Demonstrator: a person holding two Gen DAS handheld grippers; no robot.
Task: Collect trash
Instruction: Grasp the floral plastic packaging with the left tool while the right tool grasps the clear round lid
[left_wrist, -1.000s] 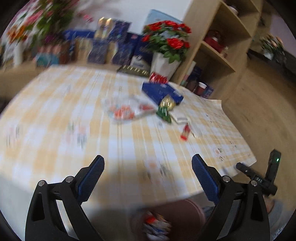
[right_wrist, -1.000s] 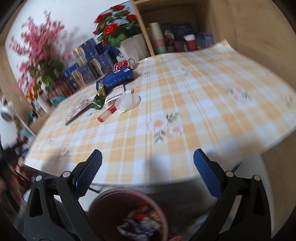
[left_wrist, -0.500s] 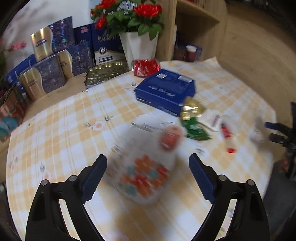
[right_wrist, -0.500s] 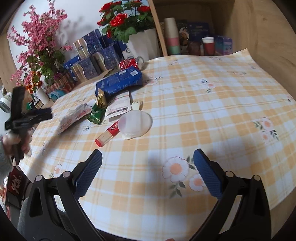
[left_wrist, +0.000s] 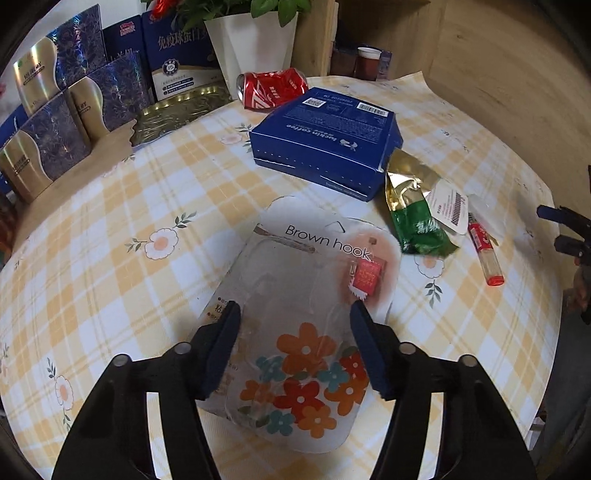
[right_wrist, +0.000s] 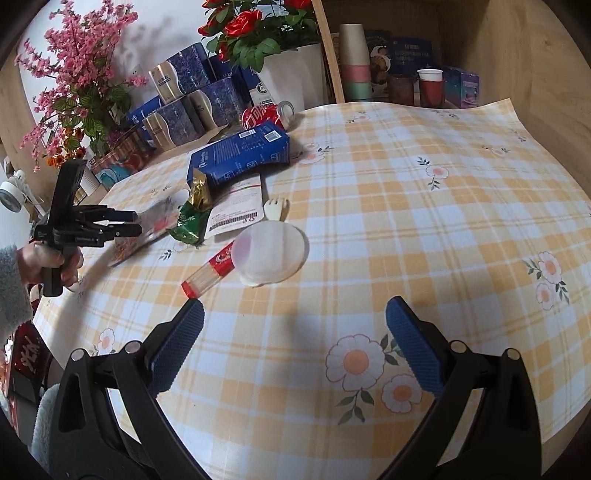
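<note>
My left gripper (left_wrist: 295, 343) is open and hovers low over a clear plastic "Brown hook" package (left_wrist: 306, 295) with printed flowers; its fingers straddle the package's near half. Beyond lie a blue coffee box (left_wrist: 325, 136), a green and gold wrapper (left_wrist: 413, 210), a white label (left_wrist: 448, 206), a red-capped tube (left_wrist: 485, 254) and a crushed red can (left_wrist: 273, 88). My right gripper (right_wrist: 295, 343) is open and empty above bare tablecloth, short of a clear round lid (right_wrist: 271, 253), the tube (right_wrist: 210, 271) and a small plastic fork (right_wrist: 277, 208).
The round table has a yellow checked cloth (right_wrist: 424, 221). Gift boxes (left_wrist: 74, 92) and a white flower vase (left_wrist: 251, 44) stand at the back. A wooden shelf with cups (right_wrist: 428, 86) is behind the table. The left gripper also shows in the right wrist view (right_wrist: 122, 225).
Both grippers have moved from below the table edge, over a brown bin, up over the table. The left has closed in on the hook package; the right has advanced toward the lid.
</note>
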